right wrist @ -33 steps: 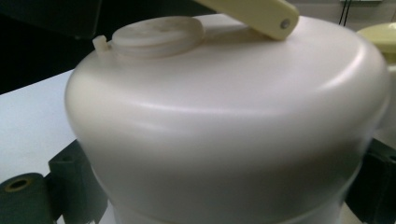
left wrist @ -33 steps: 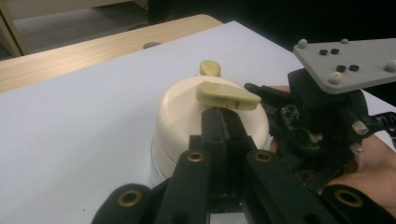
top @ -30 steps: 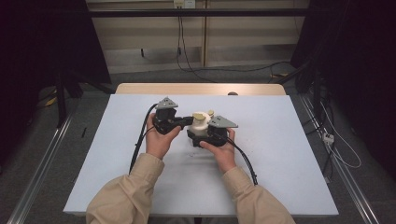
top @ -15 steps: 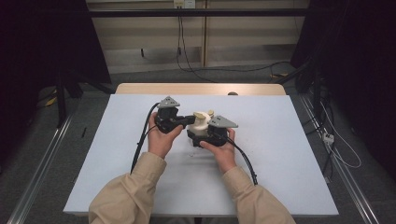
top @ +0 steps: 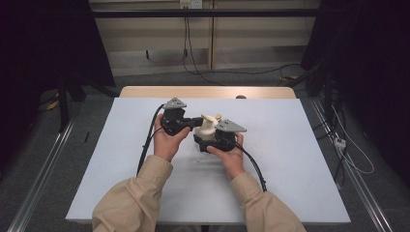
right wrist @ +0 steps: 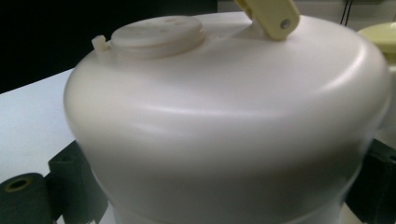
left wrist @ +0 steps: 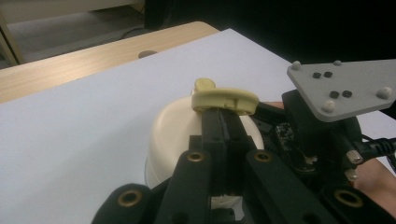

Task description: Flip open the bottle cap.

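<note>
Near the middle of the white table [top: 290,159] stands a cream domed container [left wrist: 173,130] — the right gripper [top: 212,140] clasps its body, while the left gripper [left wrist: 223,123], jaws pressed together, pinches its pale yellow handle [left wrist: 224,99].

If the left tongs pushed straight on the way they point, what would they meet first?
The left tongs are shut on the pale yellow handle atop the cream white container, so that handle is already met. Beyond it, judging roughly, the way leads over the white table, which looks free.
</note>
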Tool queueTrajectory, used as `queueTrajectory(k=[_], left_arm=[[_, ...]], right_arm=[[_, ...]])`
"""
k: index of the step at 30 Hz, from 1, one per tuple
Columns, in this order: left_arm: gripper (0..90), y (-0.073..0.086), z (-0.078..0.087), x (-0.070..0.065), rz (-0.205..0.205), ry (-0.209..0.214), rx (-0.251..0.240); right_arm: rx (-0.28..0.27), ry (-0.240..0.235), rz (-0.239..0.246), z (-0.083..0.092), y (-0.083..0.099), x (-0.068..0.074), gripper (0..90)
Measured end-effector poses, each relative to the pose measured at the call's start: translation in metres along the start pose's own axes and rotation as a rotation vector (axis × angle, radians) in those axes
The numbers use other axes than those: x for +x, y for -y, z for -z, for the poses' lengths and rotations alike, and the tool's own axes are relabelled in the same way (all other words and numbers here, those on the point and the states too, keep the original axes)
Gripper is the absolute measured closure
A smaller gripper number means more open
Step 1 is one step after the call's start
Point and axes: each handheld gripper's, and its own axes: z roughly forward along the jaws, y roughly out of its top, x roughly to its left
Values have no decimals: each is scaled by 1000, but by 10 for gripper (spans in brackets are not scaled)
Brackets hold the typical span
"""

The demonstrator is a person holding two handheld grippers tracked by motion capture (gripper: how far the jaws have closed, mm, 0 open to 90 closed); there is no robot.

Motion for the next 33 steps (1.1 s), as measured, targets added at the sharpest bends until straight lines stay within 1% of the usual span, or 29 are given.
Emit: queueTrajectory(k=[1,3,4,7,8,9,11,12,13,15,17,19,20,23,25,29,30,32,33], left_arm=[[900,-1,0,1,-6,-4,3],[900,-1,0,1,-1,-8,-3],[900,-1,0,2,2,2,-5],[900,-1,-2,2,-7,-5,9],[900,-1,-2,1,-3,-9,0],[900,-2,-2,1,3,-1,4],[900,-2,-2,1,3,-6,9],[900,-3,-2,1,-4,-9,7],[900,-3,-2,1,-3,-4,-4],[900,-4,-2,0,-14,-4,5],[900,-5,-1,0,-21,-10,0],[900,-5,-2,0,-16,-11,-6],[900,-4,-2,0,-13,-12,-1],[900,-4,-3,0,-21,-12,2],[900,-4,-3,-1,-14,-10,-3],[900,-7,-4,-3,-22,-14,-11],[900,-7,-5,-4,-24,-7,-2],[900,-8,-6,-3,-29,-10,7],[900,-8,-6,-3,-21,-8,1]], right_arm=[[0,-1,0,0,0,0,65],[-1,1,-2,0,0,0,65],[-1,1,-2,0,0,0,65],[1,-2,1,0,0,0,65],[3,-2,1,0,0,0,65],[2,1,-2,0,0,0,65],[5,-2,0,0,0,0,65],[5,-2,0,0,0,0,65],[4,1,-2,0,0,0,65],[5,-1,-1,0,0,0,65],[5,-2,-1,0,0,0,65],[3,1,-2,0,0,0,65],[5,-1,-1,0,0,0,65],[5,-1,0,0,0,0,65],[3,1,-2,0,0,0,65],[3,2,-2,0,0,0,65],[3,3,-1,0,0,0,65],[4,1,-1,0,0,0,65],[2,1,-2,0,0,0,64]])
